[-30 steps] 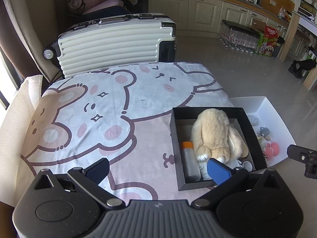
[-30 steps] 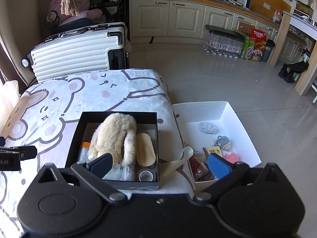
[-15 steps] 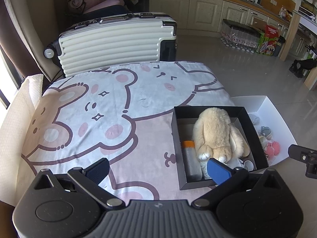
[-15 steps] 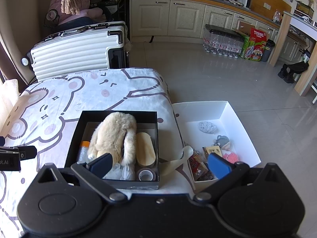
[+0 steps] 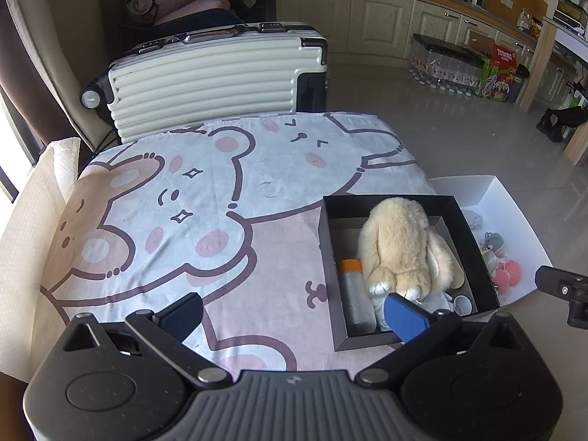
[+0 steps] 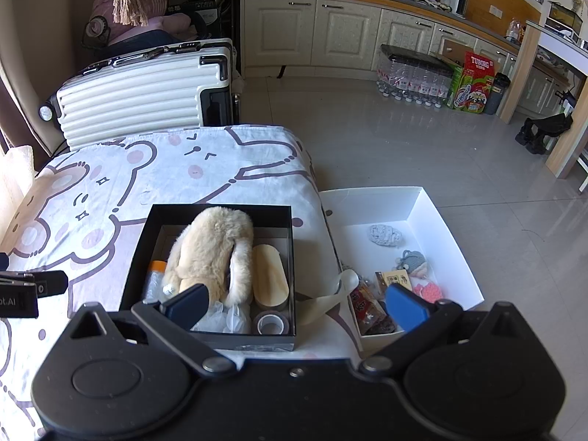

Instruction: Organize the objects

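Currently both tools, left tool [image 5: 290,312] and right tool [image 6: 294,301], hover spread wide and empty; black box [image 6: 139,257] on the bed already holds the plush rabbit [image 6: 209,246], so next likely a pick from the white box [image 6: 441,228].

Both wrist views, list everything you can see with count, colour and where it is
Black box: one, black, on the blanket by its right edge.
Plush rabbit: one, cream, lying in the black box.
Bottle: one, clear with orange cap, in the black box left of the rabbit.
Tape roll: one, grey, near corner of the black box.
White box: one, white, right of the bed, holding small knitted toys and packets.
Blanket: one, white and pink bear print, covering the bed.
Suitcase: one, cream, lying behind the bed.
Left claw: open, empty, above the blanket.
Right claw: open, empty, above the two boxes.
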Demonstrator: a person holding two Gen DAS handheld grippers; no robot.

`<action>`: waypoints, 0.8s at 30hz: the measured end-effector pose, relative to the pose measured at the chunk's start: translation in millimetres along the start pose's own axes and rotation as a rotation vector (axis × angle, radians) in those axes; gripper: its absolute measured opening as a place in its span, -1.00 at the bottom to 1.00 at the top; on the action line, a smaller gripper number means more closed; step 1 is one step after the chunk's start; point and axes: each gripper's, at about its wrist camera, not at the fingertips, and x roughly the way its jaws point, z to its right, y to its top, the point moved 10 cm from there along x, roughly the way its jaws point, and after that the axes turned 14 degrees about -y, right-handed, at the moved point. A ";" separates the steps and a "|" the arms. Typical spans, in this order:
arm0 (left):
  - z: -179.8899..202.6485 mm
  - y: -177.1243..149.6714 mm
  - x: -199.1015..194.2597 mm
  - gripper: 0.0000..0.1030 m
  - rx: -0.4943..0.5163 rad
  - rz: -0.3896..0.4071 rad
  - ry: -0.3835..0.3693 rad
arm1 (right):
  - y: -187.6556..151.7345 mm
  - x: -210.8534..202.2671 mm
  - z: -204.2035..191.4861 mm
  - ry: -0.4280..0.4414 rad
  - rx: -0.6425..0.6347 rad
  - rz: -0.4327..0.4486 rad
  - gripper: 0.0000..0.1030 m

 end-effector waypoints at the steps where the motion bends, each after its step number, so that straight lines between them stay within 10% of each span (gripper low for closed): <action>1: -0.5 -0.5 0.1 1.00 0.000 -0.001 0.001 | 0.4 0.0 -0.2 0.000 0.000 0.000 1.00; 24: -0.1 -1.7 1.3 1.00 0.007 -0.008 0.003 | -2.9 2.0 -0.1 -0.001 -0.003 -0.003 1.00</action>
